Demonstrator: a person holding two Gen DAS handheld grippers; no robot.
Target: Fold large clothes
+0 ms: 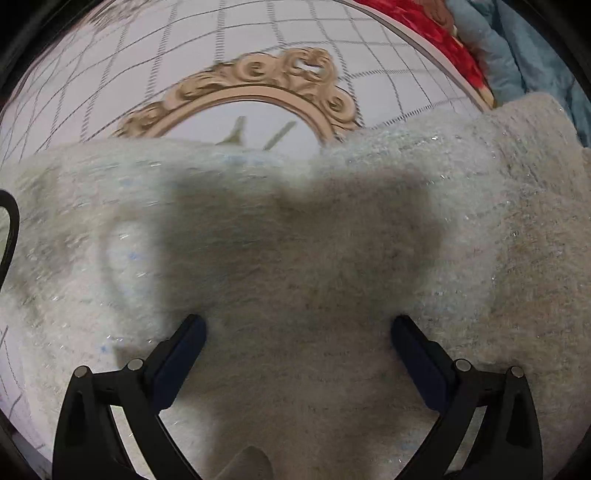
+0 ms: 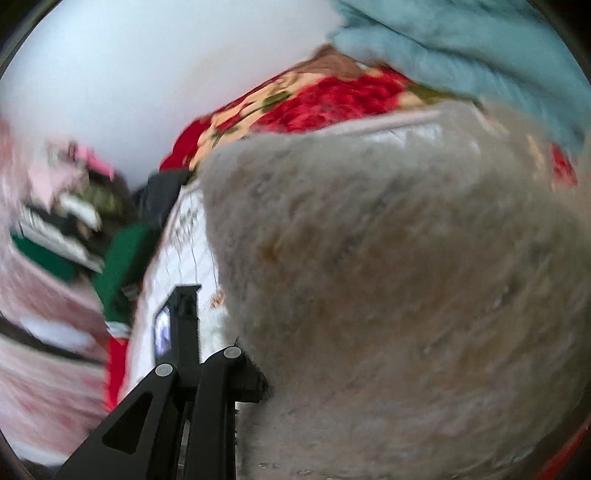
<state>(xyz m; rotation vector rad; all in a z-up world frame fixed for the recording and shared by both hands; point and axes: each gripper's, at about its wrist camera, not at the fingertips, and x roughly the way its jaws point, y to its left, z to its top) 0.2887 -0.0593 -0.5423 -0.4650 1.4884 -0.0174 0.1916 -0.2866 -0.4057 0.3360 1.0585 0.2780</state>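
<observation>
We see one fuzzy cream-white knitted garment with glittery threads (image 1: 369,229) spread over a white bedsheet with a thin grey grid (image 1: 258,33), covering the lower edge of the one beige scrollwork oval printed on that sheet (image 1: 258,77). Our left gripper (image 1: 297,328) hangs above the knit with its two dark fingers (image 1: 192,332) spread wide and nothing between them; its shadow falls on the wool.

In the right wrist view, the same garment (image 2: 388,277) fills most of the blurred frame, bunched close against the lens. Our right gripper (image 2: 207,332) has its jaws drawn nearly together on a fold of it; only one finger (image 2: 186,314) shows clearly. Behind lie one red floral blanket (image 2: 332,99) and one pale blue fleecy cloth (image 2: 461,48), with one green garment (image 2: 125,266) at the left.
</observation>
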